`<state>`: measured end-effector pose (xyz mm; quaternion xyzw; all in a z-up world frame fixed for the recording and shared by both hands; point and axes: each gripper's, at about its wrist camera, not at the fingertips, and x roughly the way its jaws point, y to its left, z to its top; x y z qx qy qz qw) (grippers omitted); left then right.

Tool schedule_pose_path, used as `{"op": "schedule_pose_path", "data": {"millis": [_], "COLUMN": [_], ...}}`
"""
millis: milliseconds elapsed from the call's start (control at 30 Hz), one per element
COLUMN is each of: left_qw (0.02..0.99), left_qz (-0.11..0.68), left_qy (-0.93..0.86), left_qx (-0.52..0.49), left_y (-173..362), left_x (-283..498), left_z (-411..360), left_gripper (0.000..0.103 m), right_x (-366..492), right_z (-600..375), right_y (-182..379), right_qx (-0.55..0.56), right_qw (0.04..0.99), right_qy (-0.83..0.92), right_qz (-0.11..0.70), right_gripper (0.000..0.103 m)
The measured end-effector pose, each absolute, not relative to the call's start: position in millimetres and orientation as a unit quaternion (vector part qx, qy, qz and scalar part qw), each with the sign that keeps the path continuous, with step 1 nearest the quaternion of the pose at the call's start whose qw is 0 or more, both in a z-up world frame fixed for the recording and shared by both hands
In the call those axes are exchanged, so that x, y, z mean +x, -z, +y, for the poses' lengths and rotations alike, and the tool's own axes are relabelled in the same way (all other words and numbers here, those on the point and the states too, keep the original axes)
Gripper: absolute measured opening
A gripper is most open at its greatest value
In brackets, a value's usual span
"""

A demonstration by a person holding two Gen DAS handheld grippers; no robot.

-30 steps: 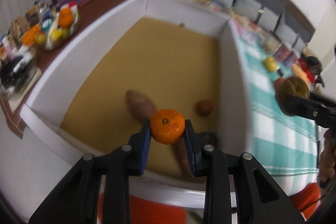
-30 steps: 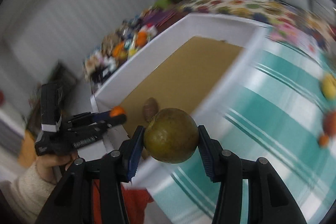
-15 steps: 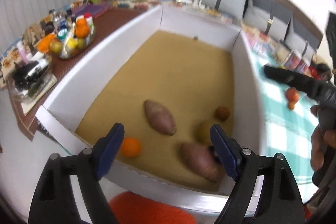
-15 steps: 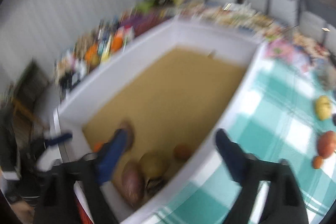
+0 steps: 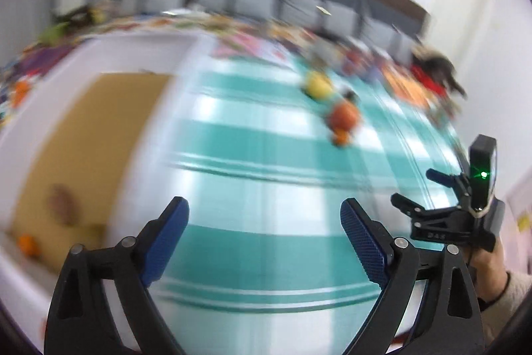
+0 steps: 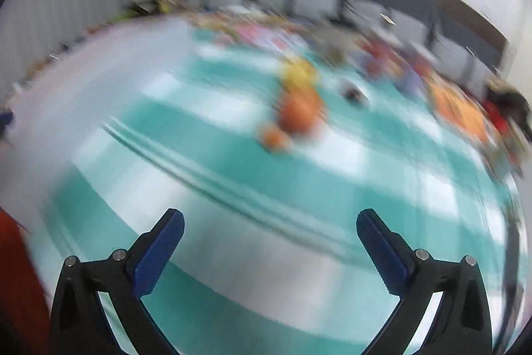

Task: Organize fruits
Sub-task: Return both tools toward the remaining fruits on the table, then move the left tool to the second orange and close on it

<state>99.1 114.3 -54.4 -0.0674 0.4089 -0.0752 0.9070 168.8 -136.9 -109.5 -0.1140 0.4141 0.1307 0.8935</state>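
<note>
Both views are pretty smeared, so take the small stuff loosely. Biggest thing we see is the counter [image 5: 266, 155], covered in a teal-and-white checked cloth [image 6: 232, 188] that fills most of both pictures. On its left side in the left wrist view sits the white-walled box [image 5: 159, 128] with a tan cardboard floor; inside it we make out a brownish sweet potato [image 5: 63, 203] and a small orange [image 5: 28, 244] near the closest corner.

Out on the cloth, well apart from the box, there's a little cluster of fruit: a yellow one [image 5: 318, 85], a bigger orange-red one [image 5: 344, 116] just beside it, and a tiny orange one [image 5: 340, 138] touching that.

Our left gripper [image 5: 264, 217] has just been opening, jaws spread wide with nothing between them. Same for the right gripper [image 6: 270, 227]: it has just been opening, gaping wide and empty over the cloth. In the left wrist view a hand [image 5: 488, 271] grips the right gripper's body at the right edge.
</note>
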Motion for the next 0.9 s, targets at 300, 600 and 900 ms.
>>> {"op": "schedule_pose_path", "data": {"millis": [300, 600, 900], "left_qw": [0.893, 0.893, 0.890], "left_qz": [0.440, 0.442, 0.448], "left_qy": [0.100, 0.075, 0.076], "left_qx": [0.009, 0.022, 0.039], "left_y": [131, 159, 163], "left_x": [153, 171, 174], "left_z": [11, -2, -9], "left_gripper": [0.094, 0.094, 0.100], "right_x": [157, 165, 165], "right_z": [-260, -252, -251], "right_y": [153, 162, 166], "right_qx": [0.014, -0.001, -0.011], "right_qw": [0.899, 0.896, 0.893], "right_qy": [-0.029, -0.022, -0.010], "right_qz": [0.436, 0.443, 0.449], "right_gripper": [0.103, 0.103, 0.103]}}
